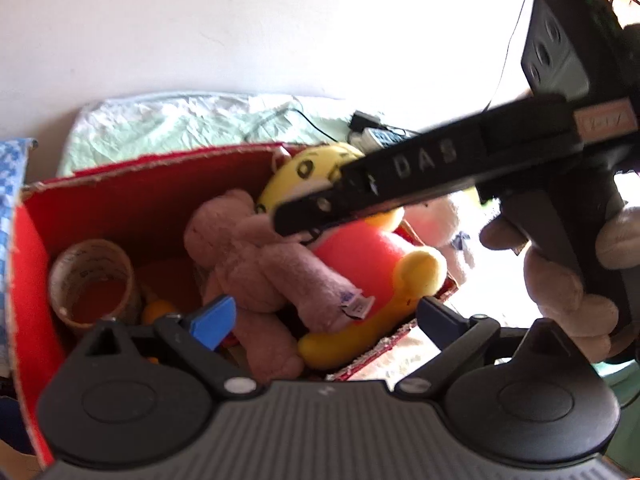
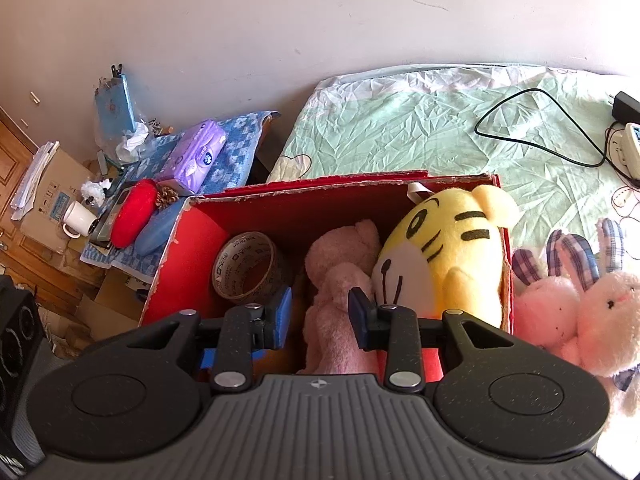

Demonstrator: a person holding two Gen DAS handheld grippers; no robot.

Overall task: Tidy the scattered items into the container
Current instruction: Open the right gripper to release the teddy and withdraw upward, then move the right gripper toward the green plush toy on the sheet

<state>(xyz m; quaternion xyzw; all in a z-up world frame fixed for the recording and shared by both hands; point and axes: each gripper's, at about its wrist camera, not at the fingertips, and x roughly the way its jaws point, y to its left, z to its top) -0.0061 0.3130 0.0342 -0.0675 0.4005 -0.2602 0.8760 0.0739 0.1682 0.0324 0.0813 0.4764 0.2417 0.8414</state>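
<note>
A red cardboard box (image 1: pixel 120 200) (image 2: pixel 304 200) stands on the bed. Inside it lie a roll of brown tape (image 1: pixel 94 280) (image 2: pixel 248 268), a pink plush (image 1: pixel 256 256) (image 2: pixel 340 272) and a yellow tiger plush (image 1: pixel 360 260) (image 2: pixel 448 248). My left gripper (image 1: pixel 326 320) hovers wide open over the pink plush and the tiger, with nothing held. My right gripper (image 2: pixel 320 314) hangs above the box with a narrow gap between its blue pads; the pink plush lies below it, untouched. Two pink bunny plushes (image 2: pixel 580 312) lie outside the box, against its right wall.
The right gripper's body (image 1: pixel 440 164), held by a gloved hand (image 1: pixel 560 288), crosses the left wrist view. A black cable (image 2: pixel 540 136) and a power strip (image 2: pixel 628 148) lie on the green sheet (image 2: pixel 400 128). A cluttered side table with a tissue pack (image 2: pixel 200 152) and a mug (image 2: pixel 78 216) stands left.
</note>
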